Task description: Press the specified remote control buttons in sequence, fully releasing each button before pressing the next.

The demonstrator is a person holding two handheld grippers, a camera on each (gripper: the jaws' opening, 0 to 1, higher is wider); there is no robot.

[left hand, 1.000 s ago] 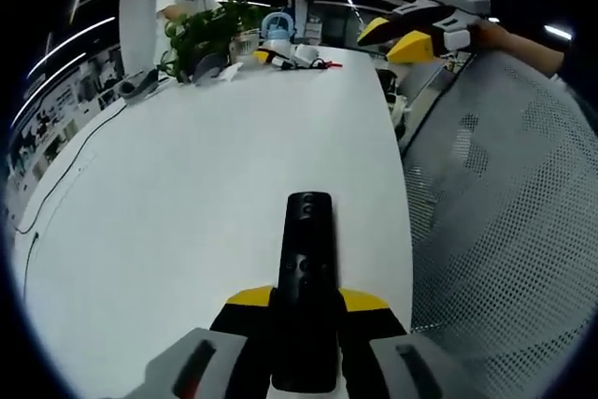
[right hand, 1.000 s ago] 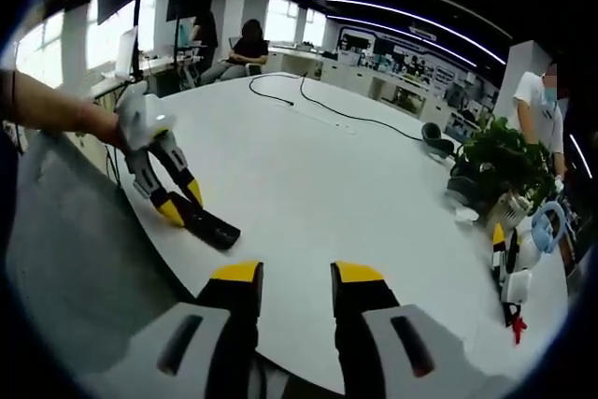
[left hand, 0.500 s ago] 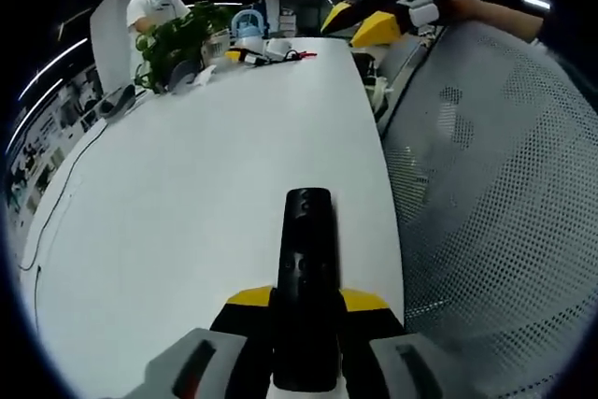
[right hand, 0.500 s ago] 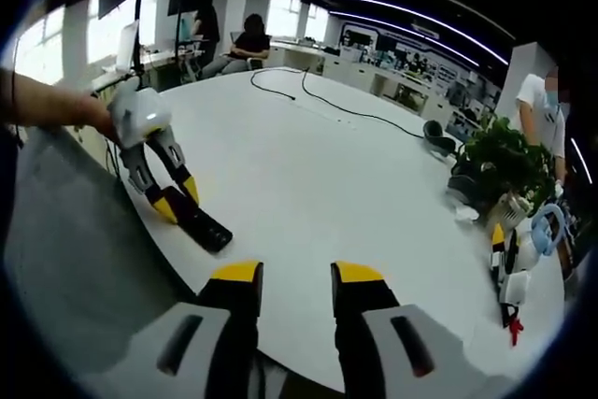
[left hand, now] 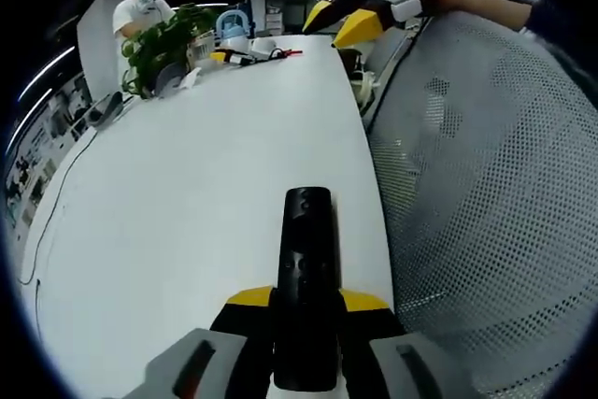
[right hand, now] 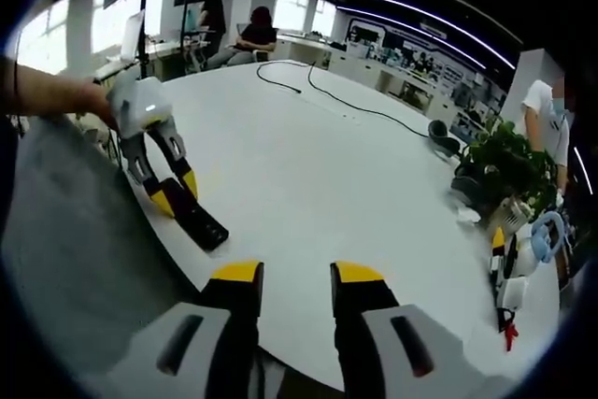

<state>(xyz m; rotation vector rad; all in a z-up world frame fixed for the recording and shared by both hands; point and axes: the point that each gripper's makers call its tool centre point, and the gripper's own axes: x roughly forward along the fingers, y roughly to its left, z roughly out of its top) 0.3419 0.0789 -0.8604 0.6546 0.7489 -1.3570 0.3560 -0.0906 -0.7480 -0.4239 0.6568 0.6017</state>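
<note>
Left gripper [left hand: 306, 304] pinching black remote control [left hand: 306, 263] between yellow-tipped jaws, holding it over white table [left hand: 196, 184] near its edge | right gripper [right hand: 294, 277] hovering with jaws slightly spread, gripping nothing | green plant [right hand: 509, 161] sitting at far end

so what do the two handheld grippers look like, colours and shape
Both match. The left gripper has a white rounded head, grey and black jaw arms, and yellow wedge-shaped tips. The right gripper shows light grey bodies with dark slots, black jaws and yellow tips. In the left gripper view, the right gripper shows the same white head and yellow tips.
</note>
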